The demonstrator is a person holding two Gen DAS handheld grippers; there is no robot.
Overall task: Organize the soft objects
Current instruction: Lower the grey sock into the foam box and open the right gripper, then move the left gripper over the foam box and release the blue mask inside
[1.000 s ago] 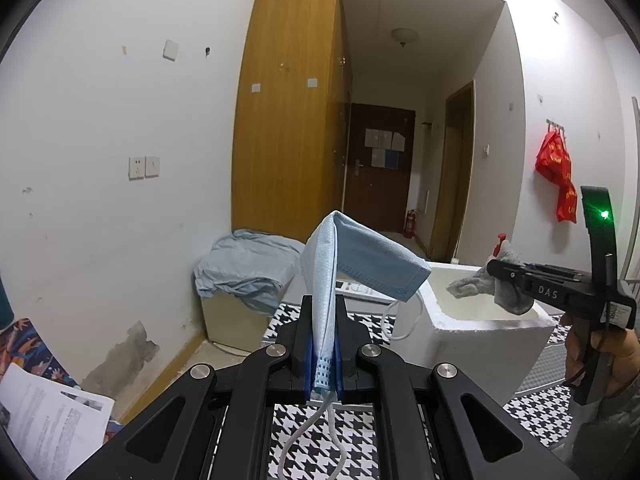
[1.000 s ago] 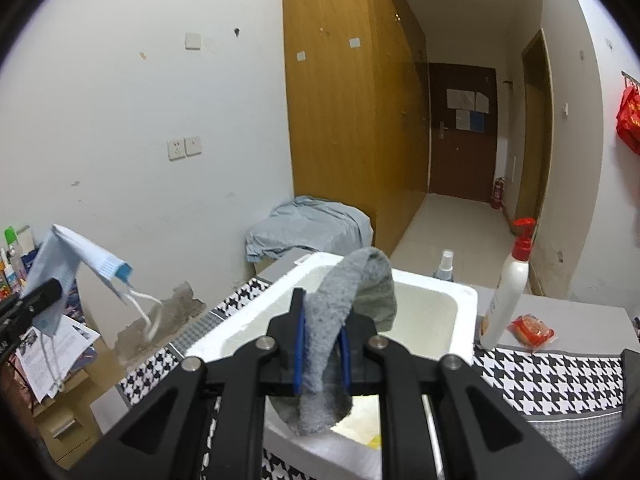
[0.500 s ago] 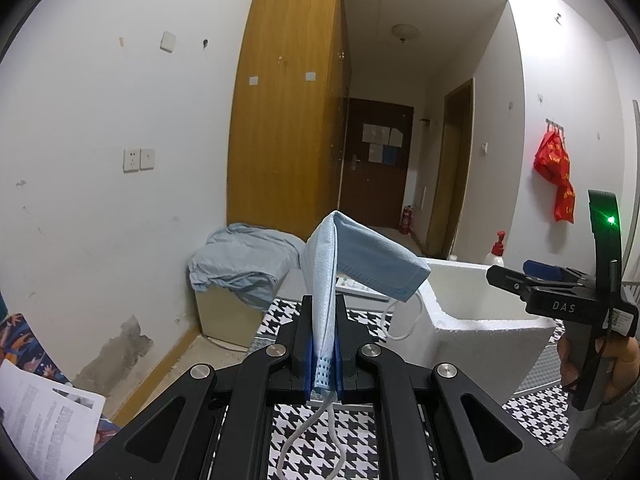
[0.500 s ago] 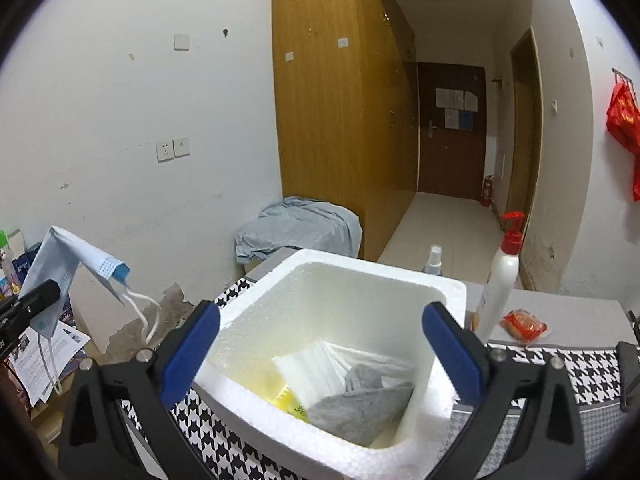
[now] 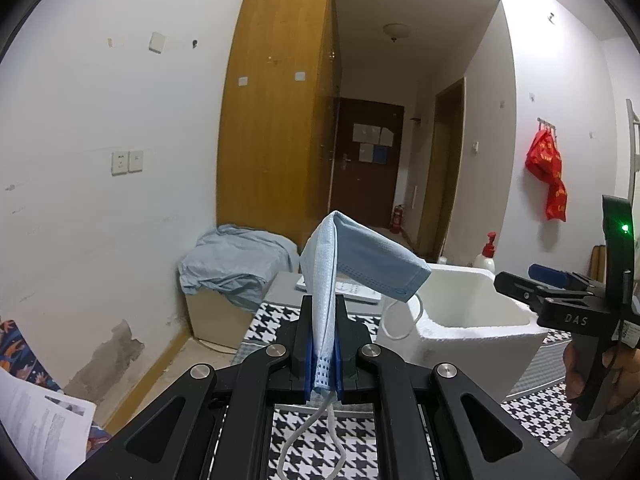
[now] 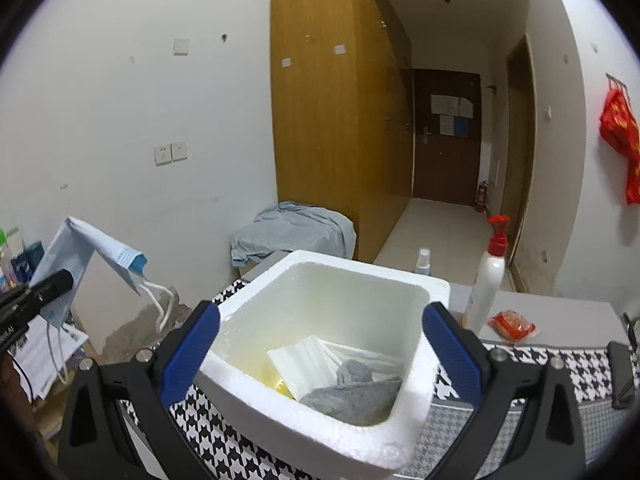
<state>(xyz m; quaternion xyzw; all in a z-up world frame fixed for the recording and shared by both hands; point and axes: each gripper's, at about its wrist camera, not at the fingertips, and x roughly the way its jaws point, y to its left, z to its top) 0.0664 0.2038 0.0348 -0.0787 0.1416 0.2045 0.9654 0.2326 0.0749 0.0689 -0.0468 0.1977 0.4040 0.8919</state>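
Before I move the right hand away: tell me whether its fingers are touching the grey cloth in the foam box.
Apart. The right wrist view shows the right gripper wide open, while the grey cloth lies loose inside the foam box.

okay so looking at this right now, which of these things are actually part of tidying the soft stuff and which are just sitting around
Part of the job:
- blue face mask, pinched in the left gripper
- white foam box
- grey cloth and white mask lying inside it
- right gripper, open over the box

Just lying about:
- pump bottle
- small spray bottle
- red packet
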